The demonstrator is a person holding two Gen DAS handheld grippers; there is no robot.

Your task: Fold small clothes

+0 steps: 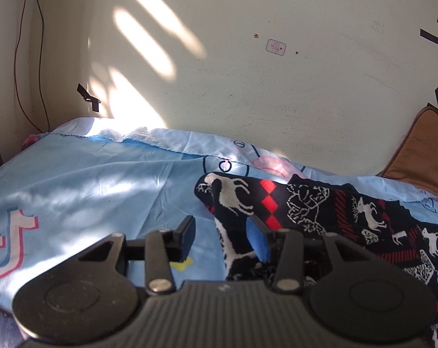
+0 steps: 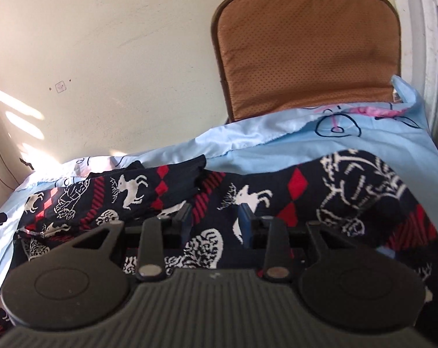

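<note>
Wall sticker's [image 1: 275,47] print illegibly small

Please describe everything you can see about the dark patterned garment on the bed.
The garment looks knitted: dark navy or black with white deer, white outlined figures and red diamonds and stripes. It lies spread but rumpled on the light blue bedsheet, one part folded over near the wall. Both tongs, left and right, stand open just above it, gripping nothing.

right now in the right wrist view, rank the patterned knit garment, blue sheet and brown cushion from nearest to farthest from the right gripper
1. Patterned knit garment: directly under and ahead of the right gripper.
2. Blue sheet: spread beyond the garment.
3. Brown cushion: farthest, propped upright against the wall, upper right.
</note>
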